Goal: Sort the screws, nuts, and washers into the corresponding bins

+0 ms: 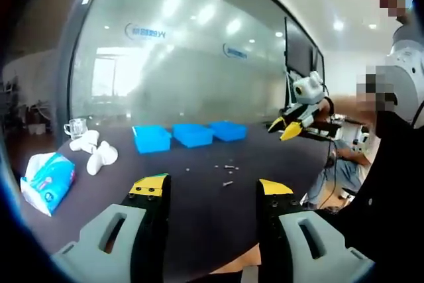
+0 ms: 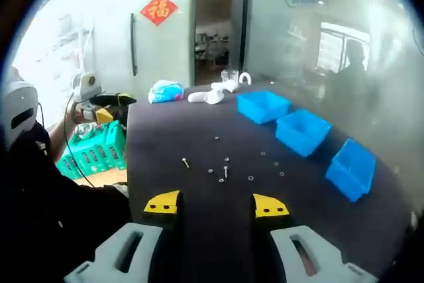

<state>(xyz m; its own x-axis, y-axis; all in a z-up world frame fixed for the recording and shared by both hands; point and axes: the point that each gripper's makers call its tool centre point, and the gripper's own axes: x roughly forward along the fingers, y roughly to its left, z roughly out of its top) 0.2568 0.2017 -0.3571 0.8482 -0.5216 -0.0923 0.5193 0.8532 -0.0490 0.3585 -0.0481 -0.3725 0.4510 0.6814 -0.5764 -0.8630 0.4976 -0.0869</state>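
Screws, nuts and washers (image 2: 225, 167) lie loose on the dark table (image 2: 172, 130), scattered around the middle of the right gripper view, just above that view's own jaws. In the left gripper view the same small parts (image 1: 225, 171) show as a few specks right of centre. At the far left of that view a tissue pack (image 1: 46, 180) rests on the table edge, with white cloth-like lumps (image 1: 96, 152) and a glass cup (image 1: 75, 127) above it; three blue bins (image 1: 191, 135) stand in a row at centre. The right gripper view places the bins (image 2: 301, 130) in a diagonal from upper centre to the right edge, and adds a green crate (image 2: 99, 150) at the left below table level and a red square sign (image 2: 159, 8) on the wall, upper left.

The left gripper (image 1: 211, 190) hangs with jaws spread apart, holding nothing. The right gripper (image 2: 217, 205) is likewise parted and empty; it also appears at the right of the left gripper view, yellow tips close together.
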